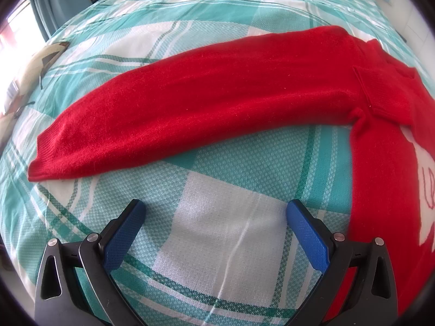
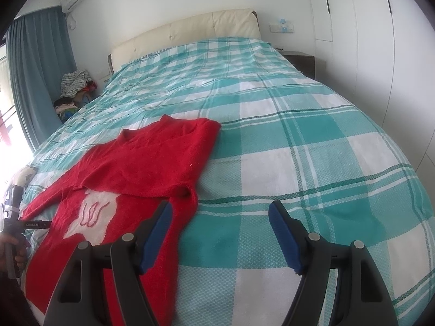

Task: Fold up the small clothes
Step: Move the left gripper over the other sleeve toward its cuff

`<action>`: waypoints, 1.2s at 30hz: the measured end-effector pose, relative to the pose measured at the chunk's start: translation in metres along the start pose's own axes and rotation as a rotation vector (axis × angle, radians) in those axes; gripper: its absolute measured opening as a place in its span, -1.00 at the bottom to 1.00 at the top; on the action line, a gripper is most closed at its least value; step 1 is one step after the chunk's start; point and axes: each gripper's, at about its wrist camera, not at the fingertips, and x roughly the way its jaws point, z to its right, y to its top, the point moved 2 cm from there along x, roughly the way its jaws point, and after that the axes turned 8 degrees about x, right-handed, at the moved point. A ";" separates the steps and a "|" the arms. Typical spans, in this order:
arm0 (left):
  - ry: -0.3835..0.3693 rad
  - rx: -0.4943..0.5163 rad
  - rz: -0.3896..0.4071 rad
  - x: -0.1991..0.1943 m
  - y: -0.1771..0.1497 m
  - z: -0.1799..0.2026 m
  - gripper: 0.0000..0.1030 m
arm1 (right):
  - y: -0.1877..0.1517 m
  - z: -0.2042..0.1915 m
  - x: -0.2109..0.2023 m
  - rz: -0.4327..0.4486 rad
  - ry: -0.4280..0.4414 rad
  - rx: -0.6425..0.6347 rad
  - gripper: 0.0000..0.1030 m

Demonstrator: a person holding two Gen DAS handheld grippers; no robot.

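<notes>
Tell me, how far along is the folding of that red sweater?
Early on. Done: one sleeve already lies folded across the red sweater. In hand: nothing; the left gripper and right gripper are both open above the checked bedspread. Left: the other sleeve is stretched out flat, and the body is unfolded.

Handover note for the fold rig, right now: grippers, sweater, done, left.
Left gripper: open, empty, above the bedspread just short of the outstretched sleeve.
Right gripper: open, empty, at the red sweater's right edge.
Sweater lies front up on the bed, white motif showing.
Done: right sleeve folded across the chest.
Left: fold in the outstretched sleeve, then fold the body.
</notes>
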 end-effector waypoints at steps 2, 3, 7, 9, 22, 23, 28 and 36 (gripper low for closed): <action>0.000 0.000 0.000 0.000 0.000 0.000 0.99 | 0.001 0.000 -0.001 0.004 0.001 0.002 0.41; 0.001 0.001 0.000 0.000 0.000 0.000 0.99 | 0.001 0.000 -0.001 0.004 0.002 0.004 0.41; 0.002 0.001 0.001 0.000 0.000 0.002 0.99 | 0.001 0.000 -0.001 0.005 0.002 0.003 0.41; 0.002 0.001 0.001 0.000 0.000 0.002 0.99 | 0.001 0.000 -0.001 0.006 0.003 0.003 0.41; -0.024 0.000 0.004 -0.010 0.002 -0.001 0.98 | 0.001 0.001 -0.003 0.017 0.003 0.003 0.41; -0.040 -0.007 0.023 -0.016 0.001 -0.001 0.98 | 0.001 0.001 -0.003 0.018 0.002 0.002 0.41; -0.116 -0.057 0.173 -0.055 -0.007 -0.011 0.98 | 0.003 0.003 -0.005 0.027 0.006 0.009 0.41; -0.107 -0.257 0.288 -0.077 -0.012 -0.071 0.98 | 0.007 0.006 -0.009 0.037 0.023 0.024 0.41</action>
